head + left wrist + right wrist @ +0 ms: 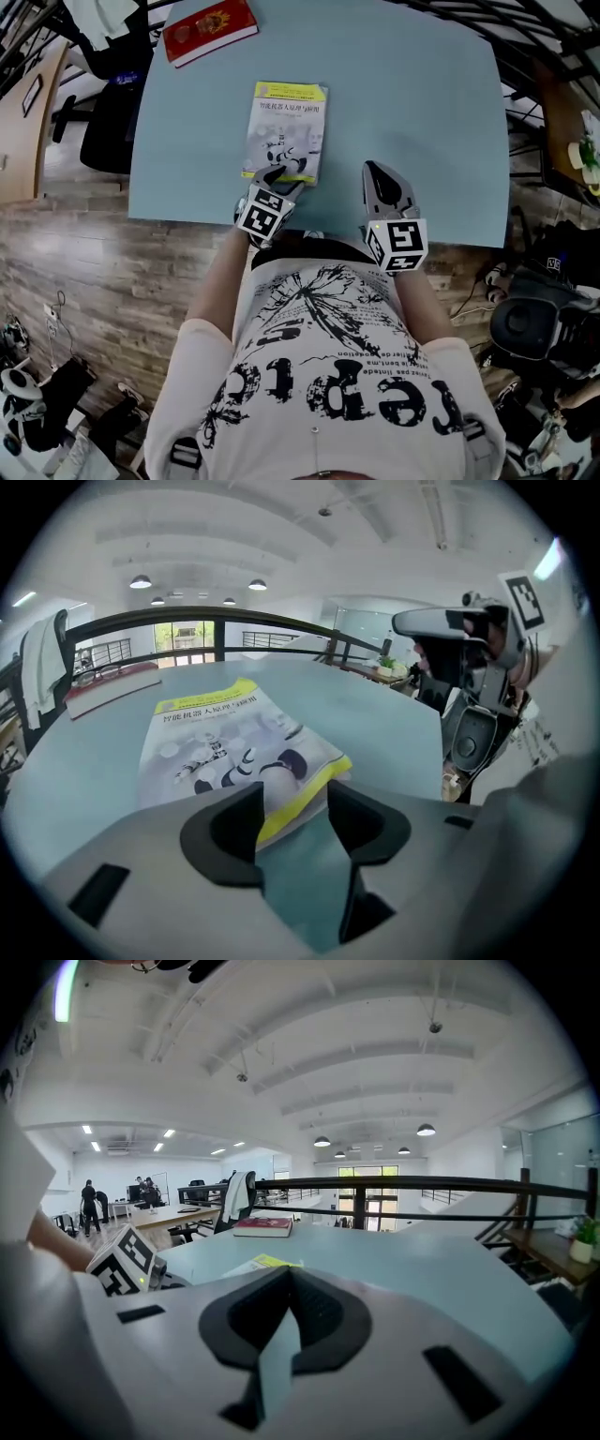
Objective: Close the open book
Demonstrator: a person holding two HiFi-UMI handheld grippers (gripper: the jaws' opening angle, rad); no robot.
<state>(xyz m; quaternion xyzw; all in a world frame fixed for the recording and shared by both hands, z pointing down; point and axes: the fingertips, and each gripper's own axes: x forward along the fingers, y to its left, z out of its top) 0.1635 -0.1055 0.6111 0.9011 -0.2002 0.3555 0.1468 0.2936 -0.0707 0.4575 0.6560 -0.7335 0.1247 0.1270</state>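
The right tongs are closed tip to tip with nothing between them, held above the pale bench. Just past them lies a yellow-edged book. A red book rests at the far edge. A marker cube shows at the left.

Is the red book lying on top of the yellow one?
No, the red book lies at a far corner of the table, apart from the yellow book.
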